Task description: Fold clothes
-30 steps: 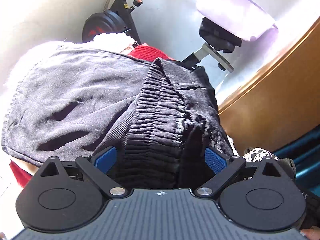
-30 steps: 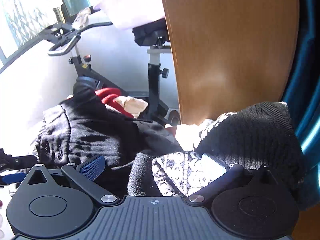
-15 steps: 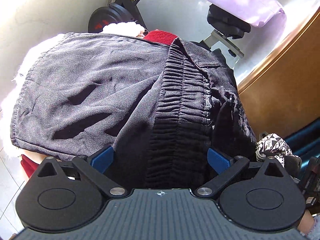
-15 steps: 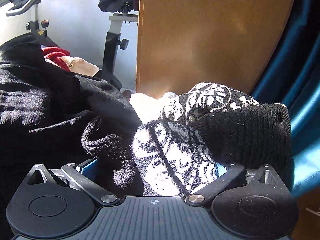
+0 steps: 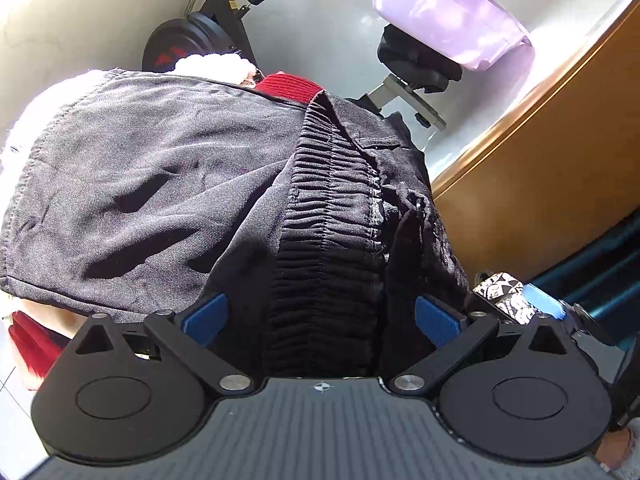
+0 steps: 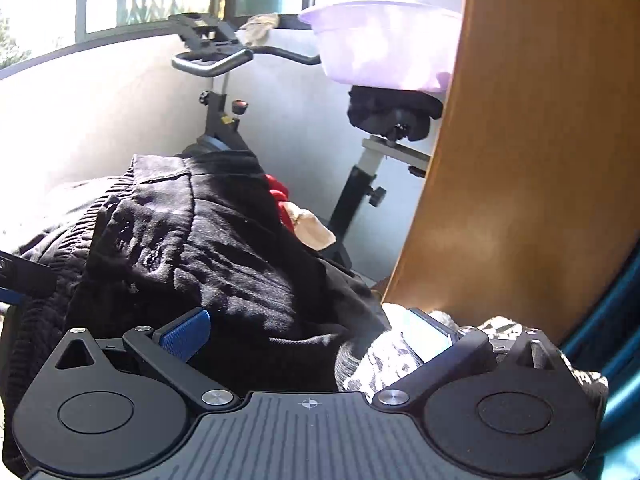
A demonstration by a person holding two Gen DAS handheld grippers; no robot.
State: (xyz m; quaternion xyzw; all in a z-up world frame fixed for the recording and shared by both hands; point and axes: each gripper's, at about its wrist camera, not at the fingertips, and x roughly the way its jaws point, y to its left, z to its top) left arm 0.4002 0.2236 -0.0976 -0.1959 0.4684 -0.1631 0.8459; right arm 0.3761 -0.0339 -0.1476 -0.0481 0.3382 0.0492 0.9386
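Exercise bike [image 6: 224, 92] at back by the wall, lilac plastic basin [image 5: 452, 28] parked on its saddle, probably just stored out of the way. Wooden panel [image 6: 528, 160] fills the right side, teal fabric [image 6: 612, 344] past it. Main task item: dark grey shorts [image 5: 160, 200] spread on top of a clothes heap, leg part laid out flat to the left, gathered elastic waistband [image 5: 332, 240] running straight toward the camera, likely lined up so the waist is easy to grab. Red garment [image 5: 286, 86] and white fluffy item [image 5: 216, 66] poke out beneath, so pile not yet sorted. Left gripper [image 5: 322, 316] wide open, blue pads either side of the waistband, nothing clamped, looks poised to pinch it. Right gripper [image 6: 308, 332] also spread wide, black cloth bunched between the fingers but no squeeze visible; black-and-white patterned knit [image 6: 384, 356] lies against its right finger, just beside the shorts. Folding barely started by my read.
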